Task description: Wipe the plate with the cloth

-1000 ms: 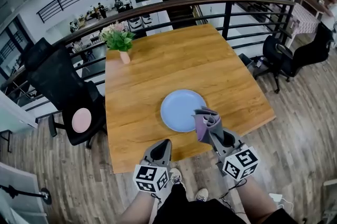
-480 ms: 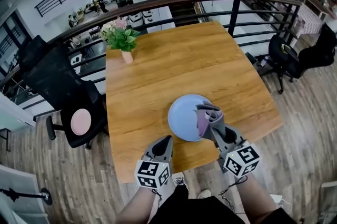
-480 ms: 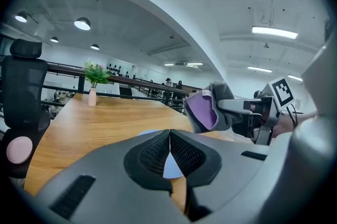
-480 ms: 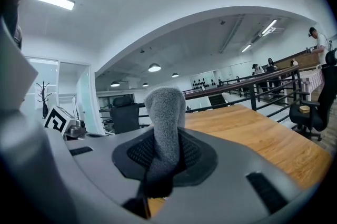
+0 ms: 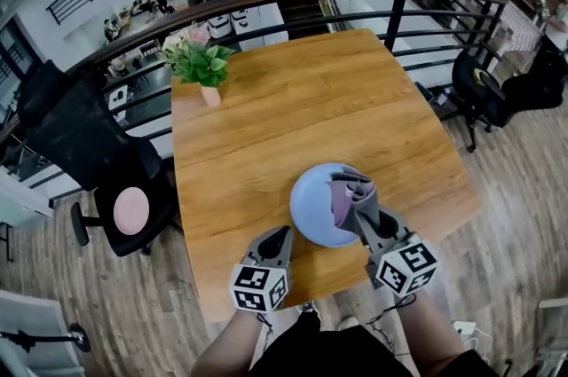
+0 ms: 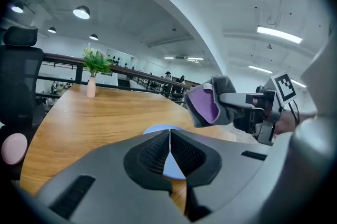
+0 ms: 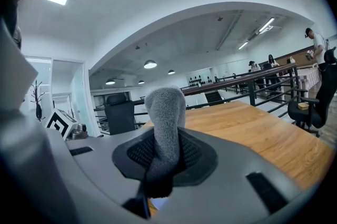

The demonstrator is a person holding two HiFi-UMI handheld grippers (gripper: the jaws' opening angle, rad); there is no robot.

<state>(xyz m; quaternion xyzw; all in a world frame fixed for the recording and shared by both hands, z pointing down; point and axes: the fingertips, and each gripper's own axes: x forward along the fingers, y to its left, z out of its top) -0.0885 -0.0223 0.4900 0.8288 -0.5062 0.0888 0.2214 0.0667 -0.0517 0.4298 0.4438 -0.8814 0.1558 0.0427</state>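
My right tool [image 7: 163,157] is clamped on the cloth [image 7: 166,112]. The grey fabric fills the gap between the jaws, and a folded bunch stands up past the tips, showing a purple face in the left tool's view. In the head view, the cloth overlaps the right-hand part of the plate [image 5: 312,208]. I cannot confirm whether it touches the plate. The plate is pale blue and lies flat on the wooden worktop [image 5: 293,113], close to the near edge and right of centre. My left tool [image 6: 169,146] has its jaws fully together with nothing between them. Its tip sits over the near edge of the worktop, just beside the plate's near-left rim. A potted plant [image 5: 201,63] stands at the far-left corner of the worktop. A black office chair [image 5: 84,149] stands beside the worktop's left edge.
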